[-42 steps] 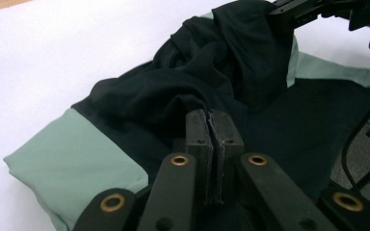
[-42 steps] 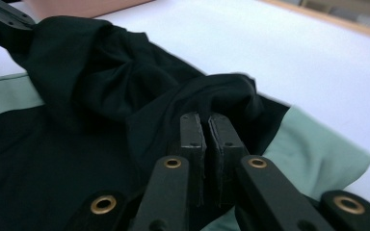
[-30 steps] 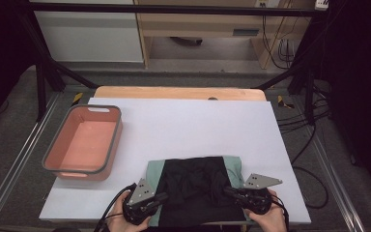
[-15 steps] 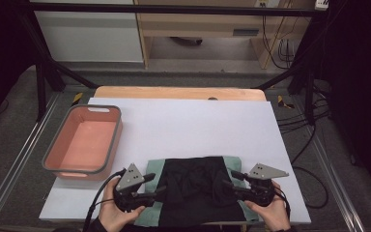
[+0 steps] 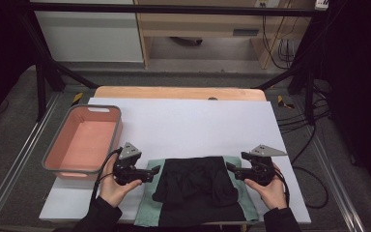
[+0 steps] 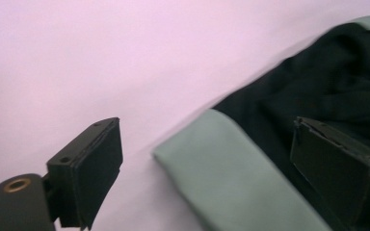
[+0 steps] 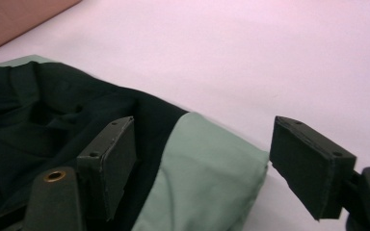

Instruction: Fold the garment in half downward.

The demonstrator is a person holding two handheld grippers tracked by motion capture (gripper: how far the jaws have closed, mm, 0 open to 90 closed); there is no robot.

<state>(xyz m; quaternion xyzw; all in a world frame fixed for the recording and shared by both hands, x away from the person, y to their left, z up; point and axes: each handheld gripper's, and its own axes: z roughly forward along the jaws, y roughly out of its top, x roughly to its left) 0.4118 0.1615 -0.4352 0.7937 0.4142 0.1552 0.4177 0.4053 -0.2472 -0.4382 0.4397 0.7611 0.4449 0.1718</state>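
The pink bin (image 5: 82, 142) stands on the white table cover (image 5: 188, 121), well to the left of the folded garment (image 5: 198, 191) and not involved in the present step. The garment, green with a black panel lying over its middle, rests at the near edge of the table cover, directly in front of the person.

The left gripper (image 5: 150, 171) now sits just beside the garment's left edge. Half a second ago it was lower and farther out; one second ago both grippers were down on the cloth at its near corners. Its jaws are spread, and in the left gripper view the left gripper (image 6: 207, 159) brackets the far-left green corner without touching it. The right gripper (image 5: 231, 169) has made the matching move to the garment's right edge, jaws likewise apart; in the right gripper view the right gripper (image 7: 202, 159) frames the far-right green corner.

Judgement: the cloth has been released, and both tools are being repositioned for a fresh grasp at the far corners, probably for a further fold.

Beyond the garment's far edge the table cover lies bare, giving ample room forward. Behind the garment's near edge the table ends almost at once.
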